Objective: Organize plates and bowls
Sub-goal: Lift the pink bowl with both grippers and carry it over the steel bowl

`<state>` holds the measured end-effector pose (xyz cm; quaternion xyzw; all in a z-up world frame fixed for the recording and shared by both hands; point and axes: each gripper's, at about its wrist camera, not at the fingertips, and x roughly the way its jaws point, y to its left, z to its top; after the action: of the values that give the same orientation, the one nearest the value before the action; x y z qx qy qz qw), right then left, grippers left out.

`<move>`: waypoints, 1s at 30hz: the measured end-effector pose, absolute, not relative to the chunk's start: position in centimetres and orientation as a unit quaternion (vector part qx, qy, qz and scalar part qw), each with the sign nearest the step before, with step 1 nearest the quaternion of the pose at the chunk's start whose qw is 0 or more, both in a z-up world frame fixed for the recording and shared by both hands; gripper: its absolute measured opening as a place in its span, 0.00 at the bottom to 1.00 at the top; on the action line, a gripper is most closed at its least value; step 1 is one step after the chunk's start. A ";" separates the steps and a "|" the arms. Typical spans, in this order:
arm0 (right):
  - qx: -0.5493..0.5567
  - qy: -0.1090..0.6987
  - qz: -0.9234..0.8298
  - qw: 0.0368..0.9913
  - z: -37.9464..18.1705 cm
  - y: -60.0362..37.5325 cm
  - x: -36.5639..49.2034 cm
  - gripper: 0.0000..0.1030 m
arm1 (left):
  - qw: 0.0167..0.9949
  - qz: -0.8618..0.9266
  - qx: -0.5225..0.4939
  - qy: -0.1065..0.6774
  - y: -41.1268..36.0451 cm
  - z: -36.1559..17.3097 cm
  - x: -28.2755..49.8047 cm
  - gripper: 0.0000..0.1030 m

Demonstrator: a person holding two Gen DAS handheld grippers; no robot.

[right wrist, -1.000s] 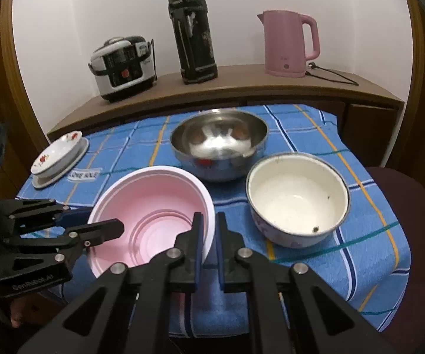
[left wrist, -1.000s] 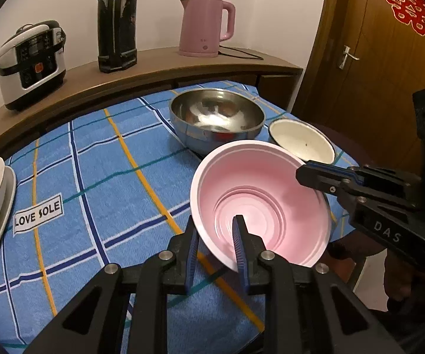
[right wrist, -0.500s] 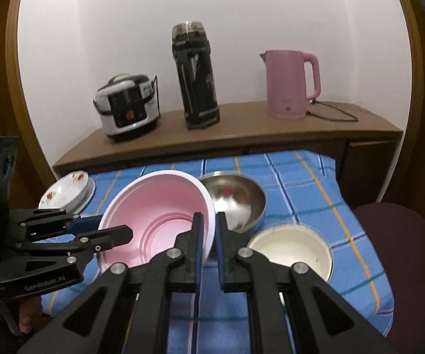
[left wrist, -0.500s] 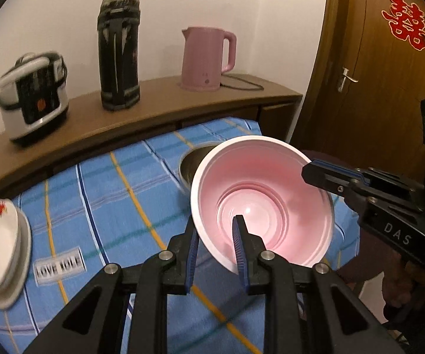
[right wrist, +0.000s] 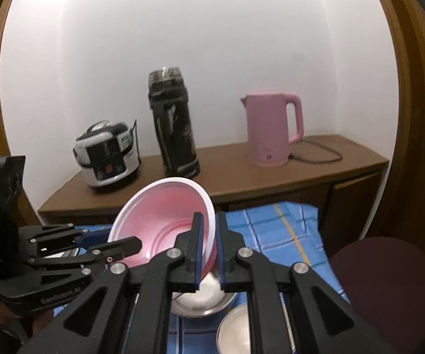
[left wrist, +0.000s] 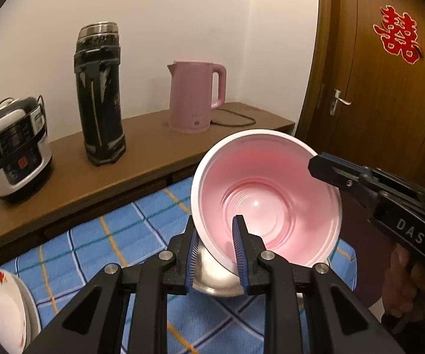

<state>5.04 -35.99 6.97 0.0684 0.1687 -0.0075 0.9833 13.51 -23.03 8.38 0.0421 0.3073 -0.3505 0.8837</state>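
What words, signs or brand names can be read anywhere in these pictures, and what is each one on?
"DAS": on the side of the right gripper, in the left wrist view.
"GenRobot.AI", roughly; blurred: on the side of the left gripper, in the right wrist view.
Red double-happiness character "囍": a decoration on the wooden door.
Rice cooker panel markings: too small to read.
Pink kettle logo: too small to read.

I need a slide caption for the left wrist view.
Both grippers' fingers clamp the pink bowl by opposite rims, above the steel bowl.
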 end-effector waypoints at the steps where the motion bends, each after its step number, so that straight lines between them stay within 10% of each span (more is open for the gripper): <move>1: 0.070 0.166 -0.010 0.984 7.2 -36.1 5.2 0.08 | 0.884 -0.352 0.039 0.305 -23.2 8.5 13.8 0.24; 30: 0.084 0.253 -0.027 0.963 2.3 -36.7 10.4 0.08 | 0.871 -0.379 0.010 0.312 -22.7 4.2 17.4 0.24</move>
<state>10.35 -36.70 2.28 0.0843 0.2533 -0.0269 0.9633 17.37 -22.74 4.22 0.0099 0.3124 -0.3786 0.8712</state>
